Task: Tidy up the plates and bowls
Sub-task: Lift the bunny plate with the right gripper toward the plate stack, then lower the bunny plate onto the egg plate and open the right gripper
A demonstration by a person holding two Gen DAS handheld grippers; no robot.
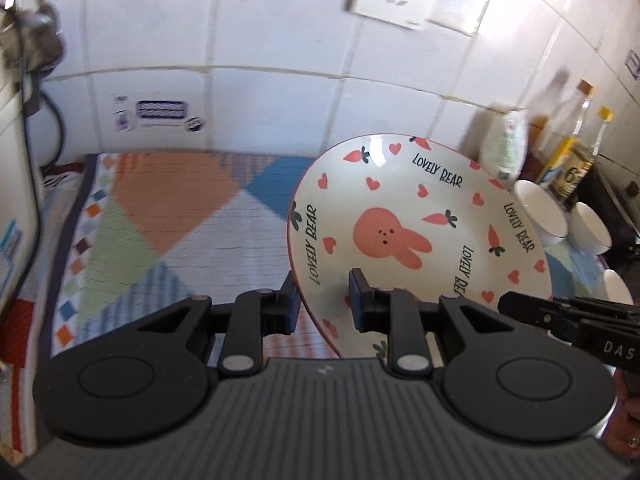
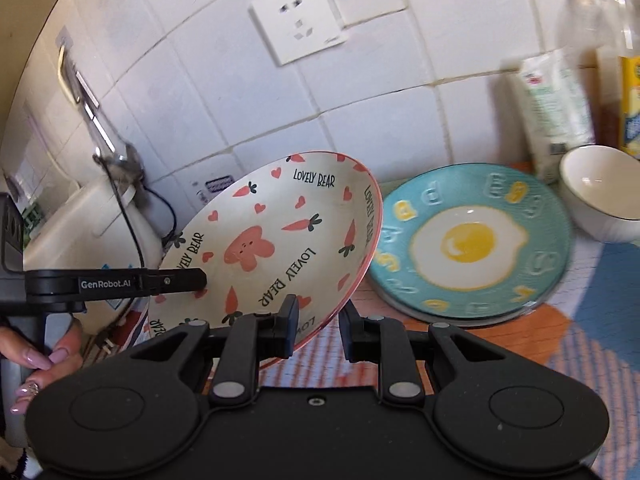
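Here the patchwork cloth [image 1: 168,216] covers the desk below the tiled wall [image 1: 260,40]. Above it, tilted, hangs the rabbit plate [image 1: 400,216], lifted clear of the cloth; the left hand-held gripper [image 1: 323,300] pinches one edge and the right hand-held gripper [image 2: 318,326] clamps the opposite rim. The egg plate [image 2: 472,244] lies flat beside a white bowl [image 2: 604,192].

Bright daylight, perhaps from the right, glare on the white wall tiles [image 1: 256,12], blurred bottles [image 1: 576,148], strong fisheye bending at edges.
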